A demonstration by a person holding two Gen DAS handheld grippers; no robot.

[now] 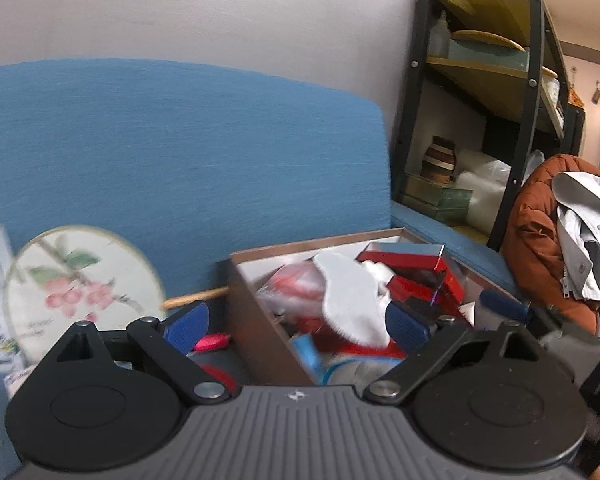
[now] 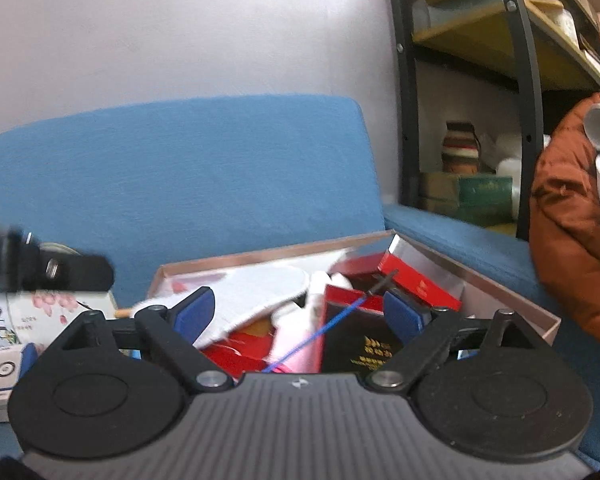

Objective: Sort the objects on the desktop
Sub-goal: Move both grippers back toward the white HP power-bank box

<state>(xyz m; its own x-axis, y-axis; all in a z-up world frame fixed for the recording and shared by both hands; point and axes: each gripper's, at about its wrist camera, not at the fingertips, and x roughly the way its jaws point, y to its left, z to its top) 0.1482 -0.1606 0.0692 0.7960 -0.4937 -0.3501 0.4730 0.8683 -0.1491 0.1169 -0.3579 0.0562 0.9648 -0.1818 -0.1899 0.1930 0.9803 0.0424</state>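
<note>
- At far left your round fan (image 1: 82, 280) lies flat outside the box, apparently not yet sorted.
- Your left gripper (image 1: 298, 322) hangs wide and empty, straddling the box's near wall.
- The cardboard box (image 1: 252, 320) is piled with a white insole (image 1: 350, 300) and red cartons (image 2: 418, 282).
- Your right gripper (image 2: 298, 312) hovers spread wide over that pile, holding nothing.

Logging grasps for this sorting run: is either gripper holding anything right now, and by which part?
Nothing is held. The left gripper and right gripper are both open, with the cluttered cardboard box beyond their fingers.
</note>
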